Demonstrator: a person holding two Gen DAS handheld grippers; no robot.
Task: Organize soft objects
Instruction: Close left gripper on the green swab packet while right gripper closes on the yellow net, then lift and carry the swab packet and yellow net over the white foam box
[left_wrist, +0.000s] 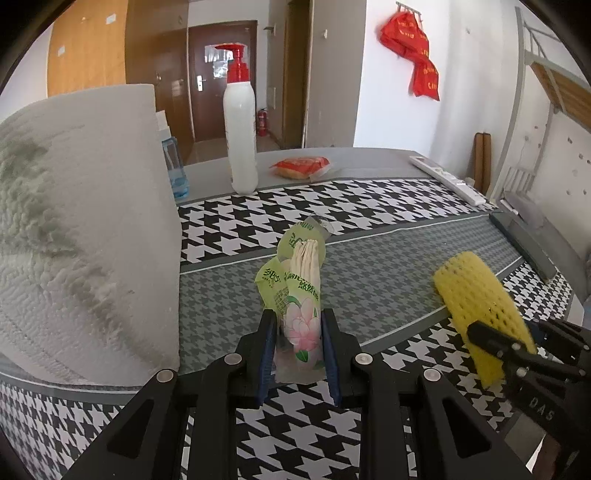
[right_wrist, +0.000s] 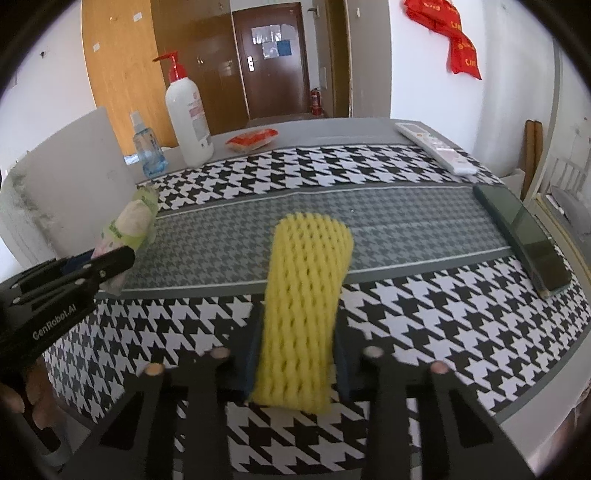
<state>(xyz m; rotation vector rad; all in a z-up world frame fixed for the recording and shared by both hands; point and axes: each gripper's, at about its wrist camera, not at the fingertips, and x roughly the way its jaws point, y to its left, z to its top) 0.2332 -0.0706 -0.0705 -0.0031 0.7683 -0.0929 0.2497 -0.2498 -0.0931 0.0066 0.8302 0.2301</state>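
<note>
A green tissue packet with a pink flower print (left_wrist: 299, 280) stands tilted on the houndstooth tablecloth (left_wrist: 369, 206), and my left gripper (left_wrist: 299, 321) is shut on its lower end. In the right wrist view the same tissue packet (right_wrist: 129, 225) sticks out past the left gripper (right_wrist: 110, 262) at the left edge. A yellow foam net sleeve (right_wrist: 306, 280) lies lengthwise between the fingers of my right gripper (right_wrist: 297, 332), whose pads press on its near end. From the left wrist, the yellow sleeve (left_wrist: 476, 291) and right gripper (left_wrist: 495, 343) show at the lower right.
A big white textured block (left_wrist: 85, 221) stands close on the left. At the back are a white pump bottle with a red top (left_wrist: 240, 140), a blue spray bottle (right_wrist: 147, 147) and a red snack packet (left_wrist: 301, 166). A white remote (right_wrist: 436, 147) and a dark phone (right_wrist: 524, 236) lie right.
</note>
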